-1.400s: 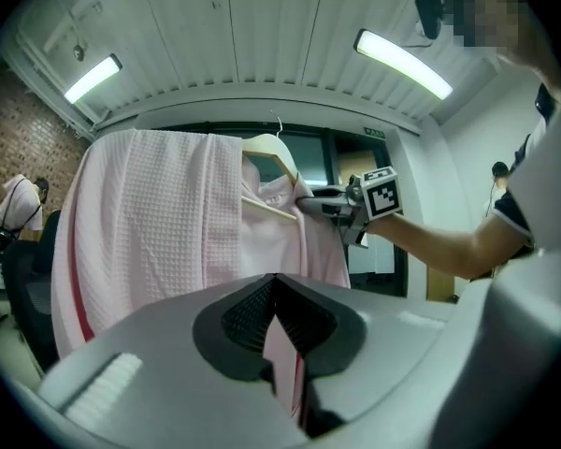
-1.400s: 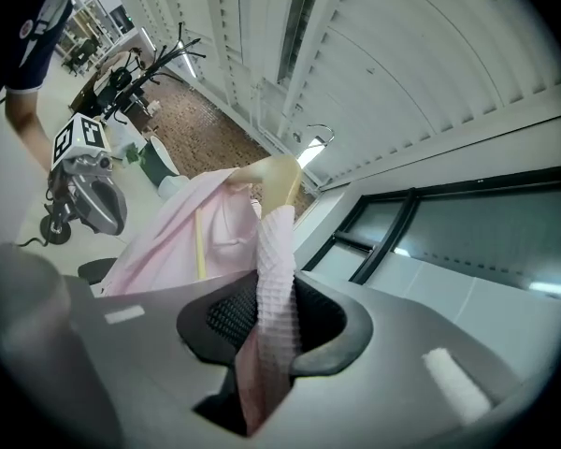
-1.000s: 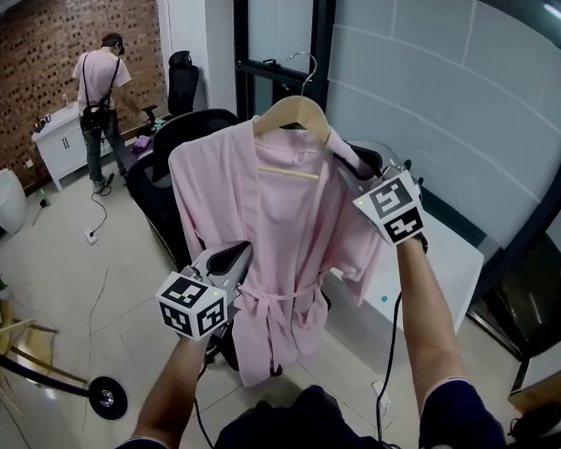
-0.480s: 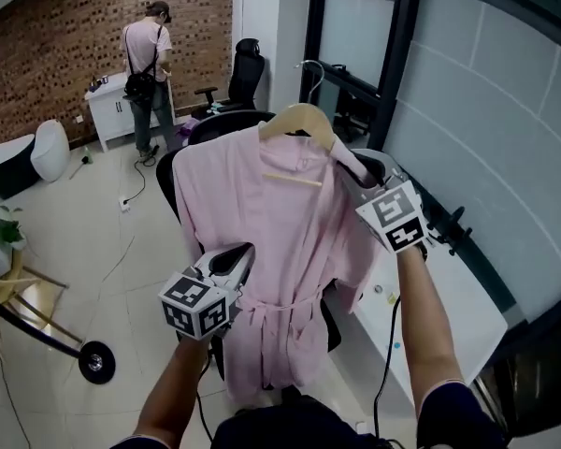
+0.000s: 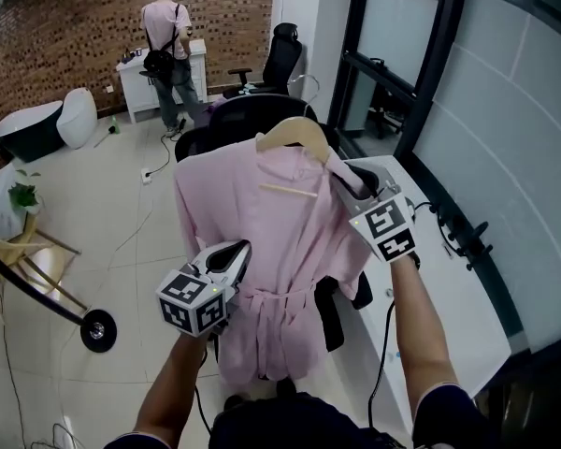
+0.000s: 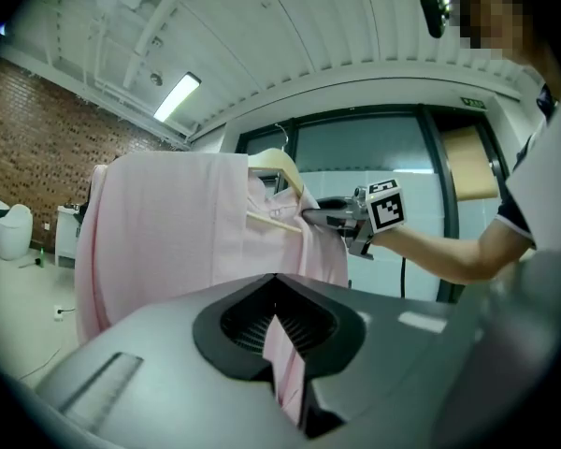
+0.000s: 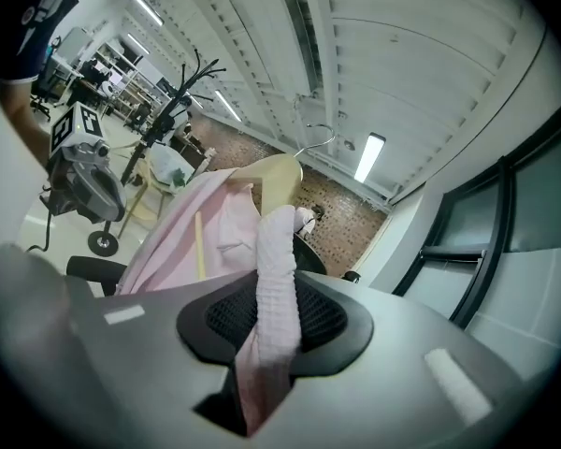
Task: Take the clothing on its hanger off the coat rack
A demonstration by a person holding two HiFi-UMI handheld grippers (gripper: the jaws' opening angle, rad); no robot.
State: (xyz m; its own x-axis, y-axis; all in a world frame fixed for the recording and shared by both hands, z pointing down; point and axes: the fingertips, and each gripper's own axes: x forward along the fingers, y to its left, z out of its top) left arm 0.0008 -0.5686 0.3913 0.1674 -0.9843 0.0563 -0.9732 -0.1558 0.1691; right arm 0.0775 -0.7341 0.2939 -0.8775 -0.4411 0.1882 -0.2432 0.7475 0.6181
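Note:
A pink robe (image 5: 262,223) hangs on a wooden hanger (image 5: 294,131) with a wire hook, held up in the air and free of any rail. My right gripper (image 5: 341,178) is shut on the robe's right shoulder, where the fabric covers the hanger's end. In the right gripper view a roll of pink cloth (image 7: 276,251) is pinched between the jaws, with the hanger (image 7: 276,181) just beyond. My left gripper (image 5: 238,249) is lower, near the waist tie, shut on a fold of robe fabric (image 6: 285,363). A black coat rack (image 7: 173,110) stands far behind.
A black office chair (image 5: 252,120) stands right behind the robe. A white desk (image 5: 430,288) runs along the glass partition (image 5: 402,54) on the right. A person (image 5: 173,54) stands at a cabinet by the brick wall. A wheeled stand base (image 5: 98,330) lies at the left.
The view has swung to the left, so the glass door and desk have slid right. The robe still hangs between both grippers with the same grips.

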